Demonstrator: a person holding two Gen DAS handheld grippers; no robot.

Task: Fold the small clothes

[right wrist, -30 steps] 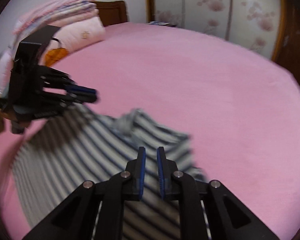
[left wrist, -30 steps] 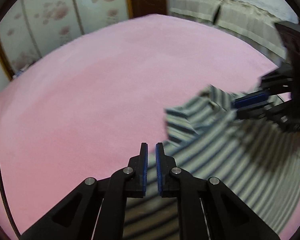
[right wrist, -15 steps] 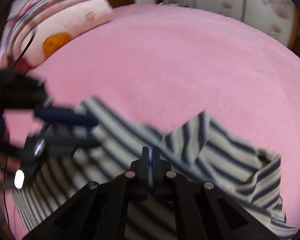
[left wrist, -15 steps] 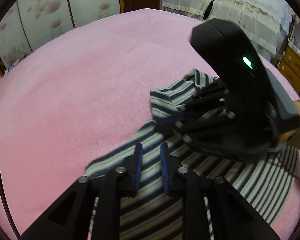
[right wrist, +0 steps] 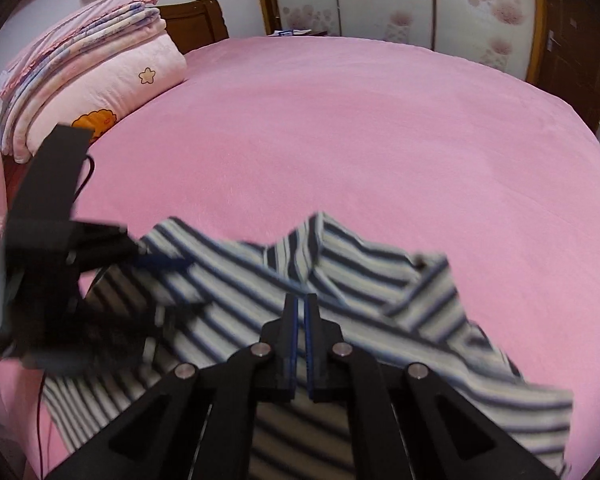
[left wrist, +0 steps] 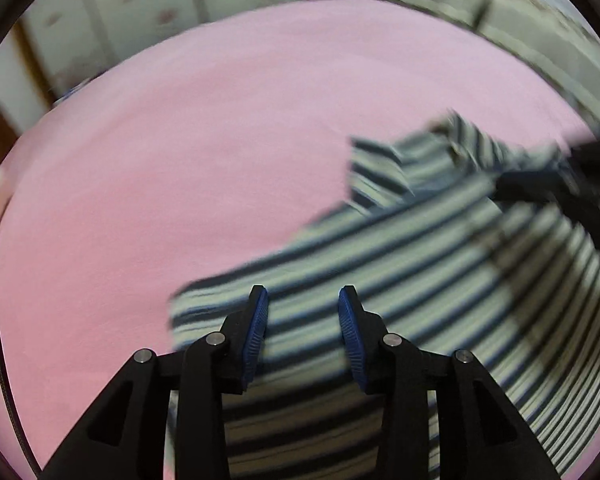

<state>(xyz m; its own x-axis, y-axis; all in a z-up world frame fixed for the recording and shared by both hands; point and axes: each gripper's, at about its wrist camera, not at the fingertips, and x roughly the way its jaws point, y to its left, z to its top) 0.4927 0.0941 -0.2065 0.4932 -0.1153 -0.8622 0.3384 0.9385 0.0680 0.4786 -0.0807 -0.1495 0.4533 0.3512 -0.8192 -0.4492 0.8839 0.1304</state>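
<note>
1. Striped shirt (left wrist: 420, 264) spread on pink bed (left wrist: 180, 160), lying under both tongs; hem edge near left tongs (left wrist: 303, 312), collar end toward far right of left view.
2. Left tongs: jaws part-open and opening, nothing pinched; blue pads (left wrist: 256, 332) apart above striped cloth near its corner.
3. Right tongs (right wrist: 301, 312): jaws closed tight, pads nearly touching, over mid-shirt; whether a fold of fabric is caught btwn them, cannot tell.
4. Right view only: folded quilts w/ flower print (right wrist: 92, 80) stacked at bed's far left, dark headboard (right wrist: 196, 20) behind, floral wardrobe doors (right wrist: 420, 0) beyond bed; left tongs seen as blurred black bulk at left, over shirt's edge.
5. Left view only: beige striped bedding (left wrist: 520, 40) at top right; right tongs a dark blur at right edge, hiding part of collar area.
6. Thin black cable (left wrist: 0, 360) along left rim of left view.
</note>
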